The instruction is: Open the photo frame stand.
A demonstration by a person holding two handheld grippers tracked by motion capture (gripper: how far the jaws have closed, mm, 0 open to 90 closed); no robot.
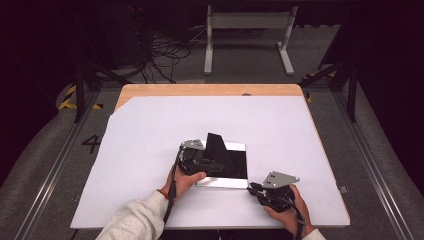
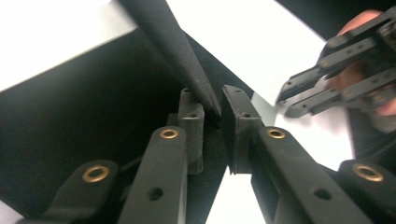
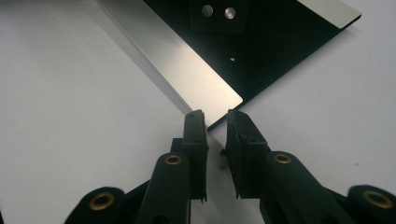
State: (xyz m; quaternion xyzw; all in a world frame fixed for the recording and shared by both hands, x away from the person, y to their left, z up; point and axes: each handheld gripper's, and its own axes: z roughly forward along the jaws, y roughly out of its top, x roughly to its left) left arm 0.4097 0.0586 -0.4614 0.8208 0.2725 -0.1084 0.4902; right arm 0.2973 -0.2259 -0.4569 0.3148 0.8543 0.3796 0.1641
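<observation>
Counter [image 1: 150, 150], a wide slab under a pale grey sheet with a strip of bare wood along its far edge, carried the work. Next in size came the flat black square panel with silver metal strips along two edges [image 1: 235, 162], which lay just right of the left tongs [image 1: 200, 159] and up and to the left of the right tongs [image 1: 256, 189]. From it rose a thin black triangular flap [image 1: 216, 145], its long edge slanting away from the left tongs, which were much the nearer pair. In the left gripper view those tongs [image 2: 219, 116] looked clenched on the flap's lower edge [image 2: 187, 60]. The right tongs [image 3: 215, 122] stood nearly closed on nothing, their tips just short of the panel's near silver corner [image 3: 210, 93]. Whatever hinged the flap to the panel was hidden behind the left hand [image 1: 186, 181], and the black surfaces blurred together.
</observation>
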